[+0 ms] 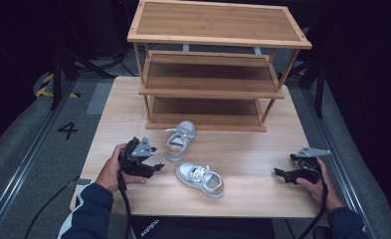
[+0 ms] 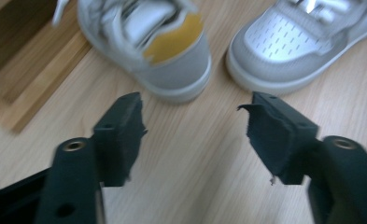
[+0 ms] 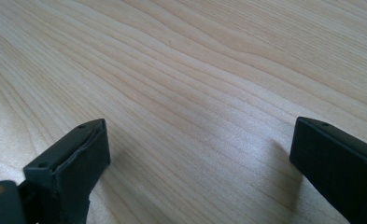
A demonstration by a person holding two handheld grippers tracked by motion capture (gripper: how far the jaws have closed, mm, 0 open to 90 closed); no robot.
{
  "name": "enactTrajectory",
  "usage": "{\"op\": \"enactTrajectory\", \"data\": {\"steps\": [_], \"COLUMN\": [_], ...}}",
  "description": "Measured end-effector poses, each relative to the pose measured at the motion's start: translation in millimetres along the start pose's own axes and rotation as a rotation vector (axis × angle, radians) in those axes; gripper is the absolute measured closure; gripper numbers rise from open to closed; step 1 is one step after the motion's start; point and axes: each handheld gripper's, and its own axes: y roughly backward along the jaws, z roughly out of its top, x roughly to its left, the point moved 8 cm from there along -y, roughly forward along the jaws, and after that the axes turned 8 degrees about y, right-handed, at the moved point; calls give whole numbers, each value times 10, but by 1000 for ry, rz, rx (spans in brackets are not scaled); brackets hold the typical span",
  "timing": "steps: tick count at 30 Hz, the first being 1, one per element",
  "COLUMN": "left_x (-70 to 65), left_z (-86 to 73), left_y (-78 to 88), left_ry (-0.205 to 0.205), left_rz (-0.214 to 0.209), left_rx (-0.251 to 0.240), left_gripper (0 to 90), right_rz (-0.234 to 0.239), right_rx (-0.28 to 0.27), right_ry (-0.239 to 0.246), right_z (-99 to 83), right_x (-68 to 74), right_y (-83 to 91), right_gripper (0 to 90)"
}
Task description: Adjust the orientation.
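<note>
While the person's left hand [image 1: 114,169] holds the left tongs [image 1: 158,167] near the front left part of the bench [image 1: 252,149], two small shoes lie just ahead of them. The far shoe [image 1: 180,141] is grey and white with a yellow patch at the heel, and it points toward the wooden rack [image 1: 213,74] at the back of the bench. Its toe is close to the rack's bottom shelf. The near shoe [image 1: 201,179] looks the same (white laces, yellow at the heel) and lies at a slant closer to the front edge. The two shoes are just beside each other but apart.

From the left gripper view, the left tongs [image 2: 193,121] are open with a gap and nothing between them. The heel of the far shoe [image 2: 162,51] sits just past the tips, and the toe of the near shoe [image 2: 288,51] is beside it. The tongs touch neither shoe.

Over on the right side, the right hand [image 1: 320,186] holds the right tongs [image 1: 278,173] low over the bench, well apart from the shoes. From the right gripper view, the right tongs [image 3: 200,140] are wide open above bare wood.
</note>
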Motion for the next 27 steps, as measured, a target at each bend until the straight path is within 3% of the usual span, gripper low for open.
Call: {"op": "enactTrajectory", "data": {"steps": [2, 3, 8, 10, 12, 15, 16, 17, 19, 20, 22, 25, 26, 27], "left_x": [-26, -24, -77, -88, -75, -54, -54, -40, -25, -38, -21, -10, 8, 8], "left_z": [127, 235, 392, 419, 433, 469, 469, 522, 546, 562, 566, 556, 531, 531], "left_y": [-30, -66, -175, -236, -259, -276, -276, -287, -284, -283, -323, -378, -443, -443], "left_ry": [1, -22, -67, -97, -104, -114, -114, -91, -94, -88, -119, -110, -121, -121], "left_rz": [-18, -24, -52, -50, -41, -62, -62, -52, -53, -76, -66, -82, -93, -93], "left_rx": [-20, -29, -6, 23, 26, 21, 21, -10, -16, -26, 6, 19, 55, 55], "left_gripper": [420, 433, 475, 504, 516, 547, 550, 514, 501, 501, 513, 527, 532, 541], "right_rz": [0, 0, 2, 2, 2, 2, 2, 2, 2, 2, 2, 2, 2, 2], "right_rx": [0, 0, -1, -1, -1, -1, -1, -1, -1, -1, -1, -1, -1, -1], "right_ry": [-1, 0, 6, 6, 6, 6, 6, 6, 6, 6, 6, 6, 6, 6], "right_z": [0, 0, -4, -4, -4, -4, -4, -4, -4, -4, -4, -4, -4, -4], "right_x": [1, 1, 0, 0, 0, 0, 0, 0, 1, 0, 0, 0, 0, 0], "right_y": [0, 0, 4, 4, 4, 4, 4, 4, 4, 4, 4, 4, 4, 4], "right_gripper": [51, 51, 51, 51, 51, 51, 51, 51, 51, 51, 51, 51, 52, 52]}}
